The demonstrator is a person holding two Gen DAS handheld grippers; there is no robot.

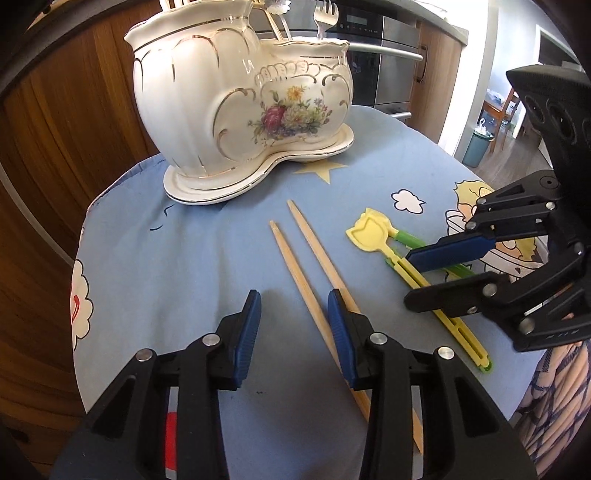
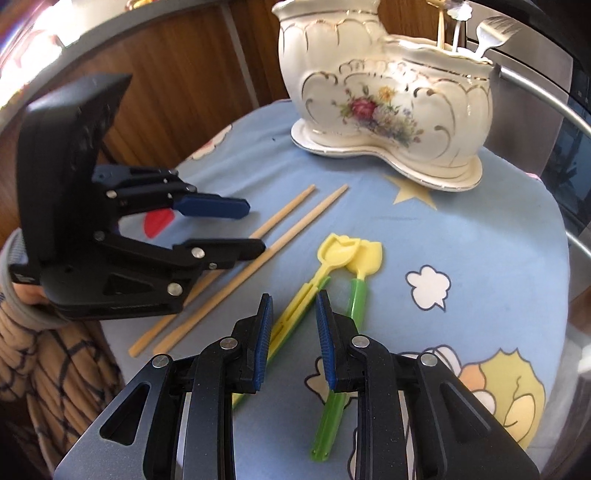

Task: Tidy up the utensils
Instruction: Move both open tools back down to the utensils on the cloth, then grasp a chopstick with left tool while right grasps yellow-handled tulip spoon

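Two wooden chopsticks [image 1: 314,280] lie side by side on the blue cartoon-print cloth [image 1: 184,258], in front of the ceramic utensil holder [image 1: 243,110]. The left gripper [image 1: 294,332] hovers over them with its jaws apart, holding nothing; the right-hand stick passes under its right pad. Beside the chopsticks, further from the holder's tall end, lie the yellow-and-green training chopsticks [image 2: 332,291]; the right gripper [image 2: 294,336] hangs over them, jaws spread, empty. A fork [image 1: 325,18] stands in the holder. Behind it are wooden cabinets [image 1: 74,110] and a steel oven [image 1: 384,55].
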